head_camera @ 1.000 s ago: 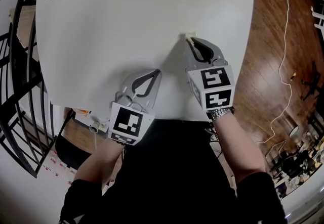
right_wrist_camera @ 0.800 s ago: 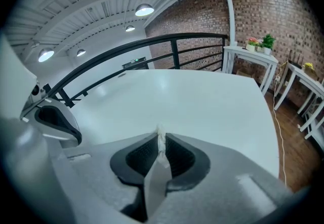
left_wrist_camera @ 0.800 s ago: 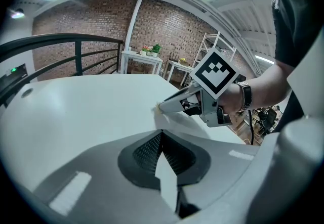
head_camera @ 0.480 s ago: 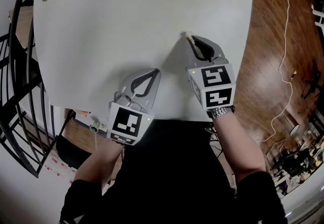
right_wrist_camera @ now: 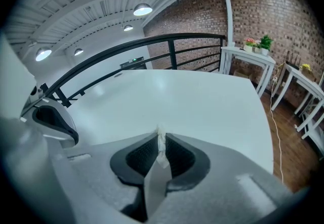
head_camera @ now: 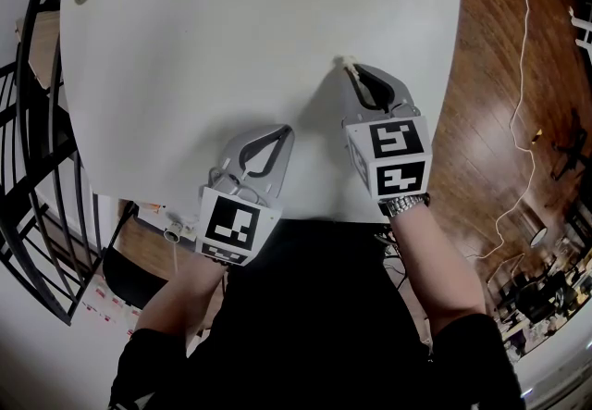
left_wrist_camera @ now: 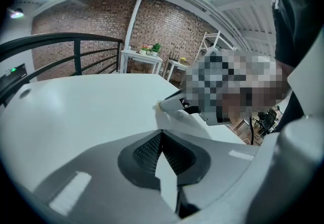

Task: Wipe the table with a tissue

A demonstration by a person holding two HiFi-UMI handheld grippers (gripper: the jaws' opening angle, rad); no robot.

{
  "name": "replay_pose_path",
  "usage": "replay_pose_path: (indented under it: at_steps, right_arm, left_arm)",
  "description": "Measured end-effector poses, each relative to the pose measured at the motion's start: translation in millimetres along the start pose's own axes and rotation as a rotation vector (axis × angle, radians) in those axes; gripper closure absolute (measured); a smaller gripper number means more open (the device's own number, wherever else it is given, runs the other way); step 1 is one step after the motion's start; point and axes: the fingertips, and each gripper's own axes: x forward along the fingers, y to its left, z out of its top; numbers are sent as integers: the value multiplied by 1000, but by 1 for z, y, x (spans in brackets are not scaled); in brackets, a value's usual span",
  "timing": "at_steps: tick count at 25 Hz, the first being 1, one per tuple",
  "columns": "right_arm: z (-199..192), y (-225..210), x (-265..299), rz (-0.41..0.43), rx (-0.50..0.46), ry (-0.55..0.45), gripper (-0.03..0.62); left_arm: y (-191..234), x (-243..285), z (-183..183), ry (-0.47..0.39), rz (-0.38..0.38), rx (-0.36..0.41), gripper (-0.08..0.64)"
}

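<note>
The tissue (right_wrist_camera: 161,143) is pinched between the pressed-together jaws of the right gripper (head_camera: 357,75), and only a small tuft shows beyond its tips, over the white table (head_camera: 231,38). The left gripper (head_camera: 283,133), to its left, has its jaws together on nothing. With so little paper out, I think the hard tips may scrape the surface, or the tuft may tear. I cannot tell whether it touches the table, and no dirt is visible.

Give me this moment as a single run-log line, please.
right gripper: shut on tissue | left gripper: shut, empty | both: over table
</note>
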Motion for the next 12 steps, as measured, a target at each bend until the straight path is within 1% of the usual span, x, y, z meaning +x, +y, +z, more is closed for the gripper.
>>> replay_pose_path:
  at_steps: [12]
  right_arm:
    - [-2,-20,-7,-58,15,-6,558]
  left_arm:
    - [-5,5,2,0,-6,7,543]
